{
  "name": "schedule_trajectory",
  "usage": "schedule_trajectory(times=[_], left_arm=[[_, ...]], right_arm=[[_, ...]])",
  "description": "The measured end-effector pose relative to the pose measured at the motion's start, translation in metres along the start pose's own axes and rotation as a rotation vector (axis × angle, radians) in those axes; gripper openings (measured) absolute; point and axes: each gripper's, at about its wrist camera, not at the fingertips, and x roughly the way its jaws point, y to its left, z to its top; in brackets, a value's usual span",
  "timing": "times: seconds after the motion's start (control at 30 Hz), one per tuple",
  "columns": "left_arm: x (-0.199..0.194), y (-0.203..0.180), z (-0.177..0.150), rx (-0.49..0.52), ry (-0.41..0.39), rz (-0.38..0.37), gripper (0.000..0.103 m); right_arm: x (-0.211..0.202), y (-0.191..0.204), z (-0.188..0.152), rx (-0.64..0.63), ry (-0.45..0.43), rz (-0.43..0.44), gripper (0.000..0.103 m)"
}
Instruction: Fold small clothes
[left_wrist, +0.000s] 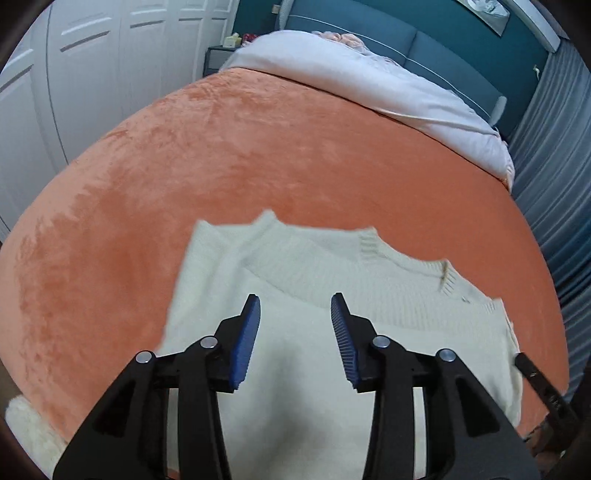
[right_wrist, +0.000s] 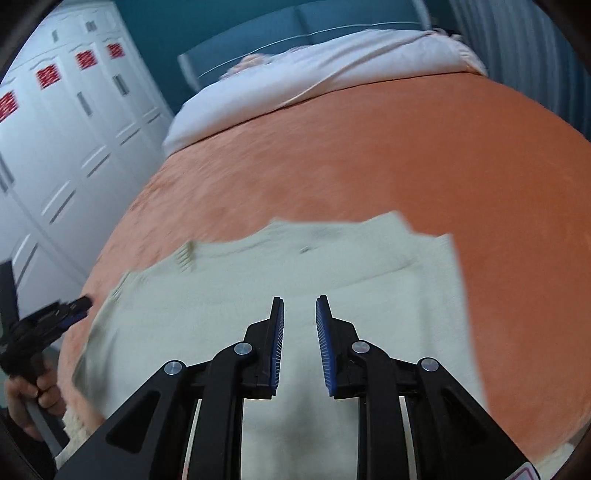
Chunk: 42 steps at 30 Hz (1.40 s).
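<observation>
A black left gripper (left_wrist: 295, 306) with ribbed blue pads hangs over the near half of a cream knitted sweater (left_wrist: 332, 369), its jaws apart and nothing between them; the pads do not touch the knit. The right gripper (right_wrist: 300, 308), of the same black and blue make, hovers above the same sweater (right_wrist: 258, 314) with a narrower gap between its jaws, also empty. In the right wrist view the left gripper (right_wrist: 70, 312) appears at the sweater's left edge, held by a person's hand (right_wrist: 35, 391) wrapped around its handle. In the left wrist view a black bar, seemingly part of the right gripper, shows at the sweater's right edge.

The sweater lies flat on an orange plush blanket (left_wrist: 258, 166) that covers a bed, with its lower body nearest the grippers and its ribbed neckband (left_wrist: 369, 251) on the far side. One layer of knit lies folded over the body, its edge crossing just beyond the gripper tips. A second cream knitted piece (left_wrist: 26, 432) peeks out at the blanket's near left corner, beside the sweater.

Beyond the sweater the blanket runs bare to a pale lilac duvet (left_wrist: 369, 85) bunched at the head of the bed. Behind the duvet stands a blue padded headboard (left_wrist: 424, 40) against a teal wall. White panelled wardrobe doors (left_wrist: 92, 74) line the side left of the blanket, and grey pleated curtains (left_wrist: 554, 184) hang to its right.
</observation>
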Motion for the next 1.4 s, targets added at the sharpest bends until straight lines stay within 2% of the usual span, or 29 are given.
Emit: schedule_trajectory(times=[0.07,0.1,0.13,0.17,0.23,0.33,0.4,0.43,0.47,0.53,0.63,0.73,0.8,0.87,1.0,1.1,1.2,1.23,1.3,1.33,1.4], left_arm=[[0.017,-0.013,-0.028,0.019,0.083,-0.02,0.039],[0.029,-0.015,-0.043,0.022,0.132,-0.009,0.039],[0.032,-0.015,-0.053,0.038,0.104,0.02,0.038],[0.029,-0.021,-0.059,0.083,0.064,0.04,0.038],[0.023,-0.032,-0.058,0.15,0.069,0.078,0.038],[0.018,-0.028,-0.052,0.086,0.099,0.032,0.039],[0.019,-0.025,-0.052,0.055,0.101,0.031,0.039],[0.021,-0.024,-0.051,0.051,0.099,0.035,0.039],[0.02,-0.025,-0.052,0.052,0.102,0.039,0.039],[0.015,-0.025,-0.054,0.059,0.094,0.041,0.039],[0.007,-0.019,-0.059,0.045,0.088,0.042,0.039],[0.007,-0.013,-0.063,0.025,0.097,0.043,0.039],[0.006,-0.013,-0.065,0.03,0.096,0.047,0.039],[0.003,-0.012,-0.067,0.028,0.098,0.045,0.039],[-0.006,0.002,-0.07,0.002,0.1,0.051,0.039],[-0.018,0.023,-0.07,-0.037,0.077,0.061,0.039],[-0.02,0.047,-0.07,-0.078,0.075,0.091,0.039],[-0.018,0.054,-0.071,-0.093,0.078,0.116,0.039],[-0.009,0.065,-0.074,-0.114,0.1,0.118,0.039],[-0.005,0.066,-0.076,-0.113,0.107,0.123,0.038],[-0.005,0.062,-0.076,-0.08,0.101,0.146,0.039]], right_arm=[[0.022,0.031,-0.024,-0.04,0.083,0.082,0.02],[0.037,0.041,-0.038,-0.057,0.13,0.084,0.02],[0.051,0.046,-0.05,-0.075,0.164,0.053,0.02],[0.052,0.047,-0.056,-0.089,0.126,0.04,0.02],[0.041,0.055,-0.045,-0.105,0.142,0.023,0.021],[0.015,0.056,-0.029,-0.068,0.092,0.097,0.022],[0.027,0.056,-0.032,-0.097,0.125,0.058,0.024],[0.047,0.053,-0.04,-0.109,0.193,0.033,0.023],[0.053,0.052,-0.057,-0.107,0.201,0.025,0.021],[0.041,0.055,-0.054,-0.081,0.177,0.033,0.024],[0.013,0.061,-0.054,-0.039,0.117,0.098,0.024],[0.016,0.07,-0.064,-0.082,0.149,0.084,0.024],[0.045,0.071,-0.081,-0.133,0.248,0.028,0.024],[0.046,0.068,-0.091,-0.137,0.199,0.039,0.024],[0.022,0.063,-0.08,-0.079,0.203,0.05,0.024],[-0.015,0.035,-0.07,-0.054,0.104,-0.014,0.026],[-0.042,-0.029,-0.063,0.081,0.036,-0.119,0.026],[-0.045,-0.054,-0.065,0.138,0.03,-0.167,0.026],[-0.038,-0.101,-0.073,0.228,0.062,-0.265,0.016],[-0.028,-0.119,-0.08,0.249,0.099,-0.263,0.007],[-0.032,-0.13,-0.081,0.316,0.084,-0.205,0.007]])
